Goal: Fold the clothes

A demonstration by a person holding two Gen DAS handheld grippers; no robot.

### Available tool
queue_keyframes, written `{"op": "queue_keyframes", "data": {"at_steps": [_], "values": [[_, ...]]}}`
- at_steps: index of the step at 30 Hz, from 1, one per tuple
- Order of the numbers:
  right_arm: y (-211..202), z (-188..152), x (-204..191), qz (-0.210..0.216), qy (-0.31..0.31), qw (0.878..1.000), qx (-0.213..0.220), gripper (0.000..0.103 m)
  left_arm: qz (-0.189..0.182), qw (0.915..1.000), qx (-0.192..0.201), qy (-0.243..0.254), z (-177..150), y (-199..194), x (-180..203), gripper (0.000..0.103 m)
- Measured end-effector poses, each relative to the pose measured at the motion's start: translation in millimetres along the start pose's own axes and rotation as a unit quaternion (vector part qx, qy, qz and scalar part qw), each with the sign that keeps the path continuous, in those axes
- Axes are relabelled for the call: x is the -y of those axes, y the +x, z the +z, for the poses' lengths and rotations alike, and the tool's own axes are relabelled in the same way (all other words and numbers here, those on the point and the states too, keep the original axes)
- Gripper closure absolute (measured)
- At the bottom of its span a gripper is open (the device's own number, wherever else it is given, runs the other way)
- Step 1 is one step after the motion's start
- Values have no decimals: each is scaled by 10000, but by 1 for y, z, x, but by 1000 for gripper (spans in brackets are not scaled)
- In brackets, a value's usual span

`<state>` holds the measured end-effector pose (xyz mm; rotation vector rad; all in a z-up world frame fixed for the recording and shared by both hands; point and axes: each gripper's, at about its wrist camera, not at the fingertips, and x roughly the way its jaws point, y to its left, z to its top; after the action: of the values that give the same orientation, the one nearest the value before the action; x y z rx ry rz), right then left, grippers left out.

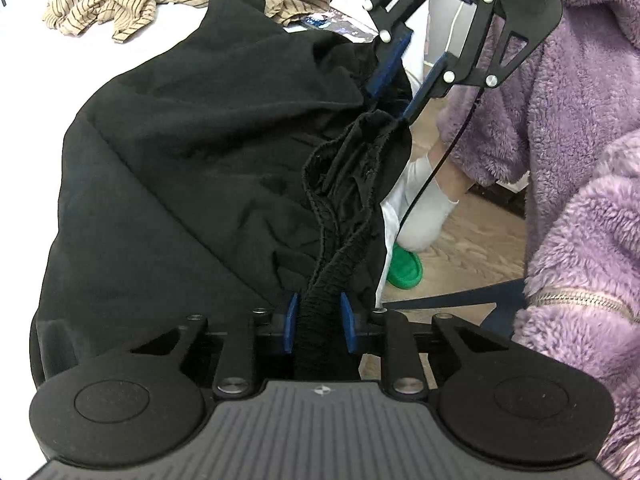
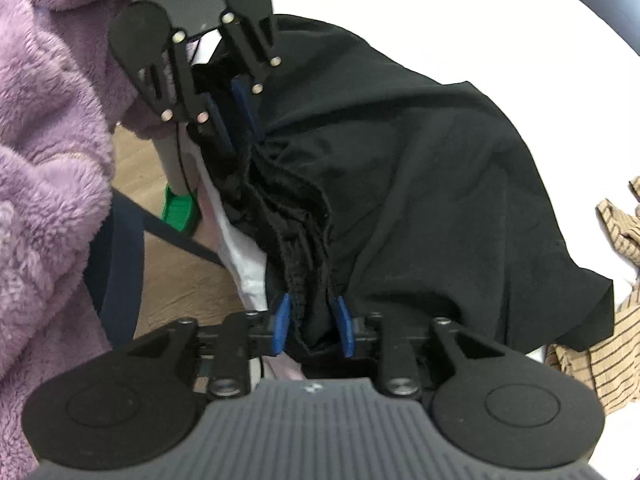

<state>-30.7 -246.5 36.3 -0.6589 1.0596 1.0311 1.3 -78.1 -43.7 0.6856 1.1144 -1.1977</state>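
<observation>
A black garment (image 1: 192, 168) with a gathered elastic waistband lies over the edge of a white table (image 1: 60, 64); it also shows in the right wrist view (image 2: 420, 168). My left gripper (image 1: 320, 322) is shut on one end of the bunched waistband (image 1: 336, 264). My right gripper (image 2: 310, 326) is shut on the other end of the waistband (image 2: 298, 280). Each gripper shows in the other's view, the right one (image 1: 394, 92) at the far end of the band and the left one (image 2: 236, 120) likewise. The band hangs slack between them.
A tan striped garment (image 1: 120, 4) lies crumpled at the back of the table, also seen in the right wrist view (image 2: 616, 224). The person's purple fleece jacket (image 1: 568, 152) is close by. A green slipper (image 1: 406, 270) and wooden floor lie below the table edge.
</observation>
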Motion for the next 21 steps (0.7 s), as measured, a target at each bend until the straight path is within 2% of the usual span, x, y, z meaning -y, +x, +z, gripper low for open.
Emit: {"op": "queue_keyframes", "data": {"at_steps": [4,10,18,21], "values": [[2,-3,0,-104,101,9998,-105,65,52,10000,-31,-40,-1,0,1,82],[16,-8,11,202,517,9978,-349,66,108,9999,-26,-111,-4,-1,1,82],[-11,-24,-1,67,473,9988,-137,66,116,9998,-28,-125,-8,-1,-1,81],[-11,-26,-7,33,330,9992,-202,66,128,9999,-66,-90,-5,1,-1,81]]}}
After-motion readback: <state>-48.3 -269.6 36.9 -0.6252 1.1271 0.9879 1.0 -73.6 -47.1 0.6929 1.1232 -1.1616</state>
